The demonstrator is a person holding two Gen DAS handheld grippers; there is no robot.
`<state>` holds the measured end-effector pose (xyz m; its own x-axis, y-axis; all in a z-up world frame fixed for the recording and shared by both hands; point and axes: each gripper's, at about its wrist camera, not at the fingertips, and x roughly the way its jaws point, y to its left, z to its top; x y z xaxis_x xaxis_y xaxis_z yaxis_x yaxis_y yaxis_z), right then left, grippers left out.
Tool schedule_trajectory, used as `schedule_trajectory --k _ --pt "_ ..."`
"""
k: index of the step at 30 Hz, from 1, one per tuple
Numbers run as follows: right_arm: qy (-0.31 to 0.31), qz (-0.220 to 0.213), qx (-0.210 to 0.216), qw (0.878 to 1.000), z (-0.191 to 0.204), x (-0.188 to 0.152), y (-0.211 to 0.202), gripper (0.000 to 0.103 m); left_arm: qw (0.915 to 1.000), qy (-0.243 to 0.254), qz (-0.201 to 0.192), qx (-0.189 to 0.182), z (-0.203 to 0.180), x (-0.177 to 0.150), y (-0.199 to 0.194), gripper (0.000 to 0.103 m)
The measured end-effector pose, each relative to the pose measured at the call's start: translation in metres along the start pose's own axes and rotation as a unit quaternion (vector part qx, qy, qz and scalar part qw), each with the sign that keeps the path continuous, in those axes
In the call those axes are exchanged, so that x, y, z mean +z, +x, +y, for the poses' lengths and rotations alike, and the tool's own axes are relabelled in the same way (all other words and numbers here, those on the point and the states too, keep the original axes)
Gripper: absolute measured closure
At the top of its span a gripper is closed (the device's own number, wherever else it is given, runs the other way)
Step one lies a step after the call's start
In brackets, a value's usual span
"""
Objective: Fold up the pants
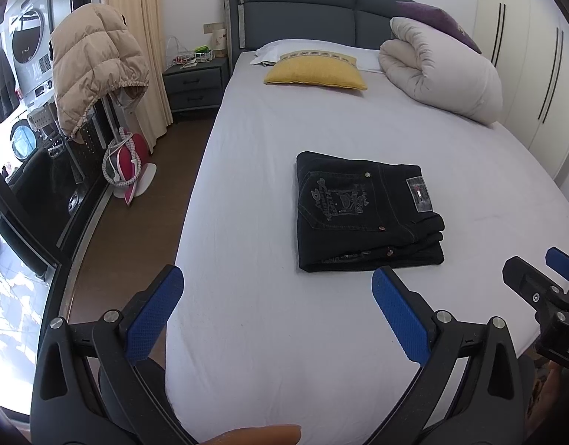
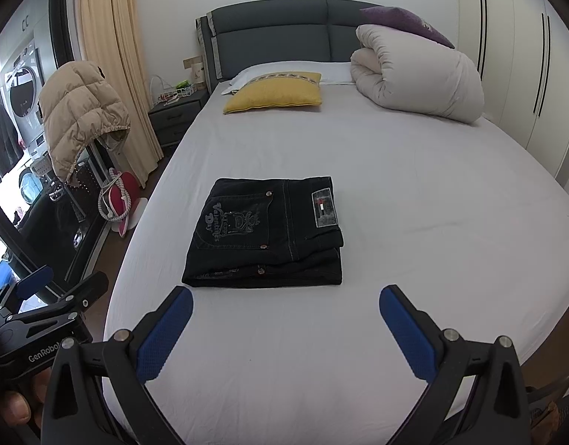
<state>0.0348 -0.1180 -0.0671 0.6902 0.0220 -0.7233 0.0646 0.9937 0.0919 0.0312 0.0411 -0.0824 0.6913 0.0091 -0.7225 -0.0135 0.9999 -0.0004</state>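
The pants (image 2: 264, 231) lie folded on the bed (image 2: 414, 193); left gripper (image 1: 277, 315) and right gripper (image 2: 286, 328), spread empty near them, seemingly need only withdraw.

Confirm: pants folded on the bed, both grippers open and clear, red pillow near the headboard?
Not quite: the pillow is yellow, not red, as the right wrist view shows. The rest holds: pants folded on the bed, left gripper and right gripper open and clear.
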Motion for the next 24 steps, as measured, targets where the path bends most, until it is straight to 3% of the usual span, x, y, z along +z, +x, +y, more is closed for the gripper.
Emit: schedule_trajectory --k 24 --pt "0.001 0.002 -0.001 1.000 -0.0002 -0.0010 0.0001 0.000 1.0000 -0.004 0.003 -0.001 0.0002 -0.0027 0.0015 0.000"
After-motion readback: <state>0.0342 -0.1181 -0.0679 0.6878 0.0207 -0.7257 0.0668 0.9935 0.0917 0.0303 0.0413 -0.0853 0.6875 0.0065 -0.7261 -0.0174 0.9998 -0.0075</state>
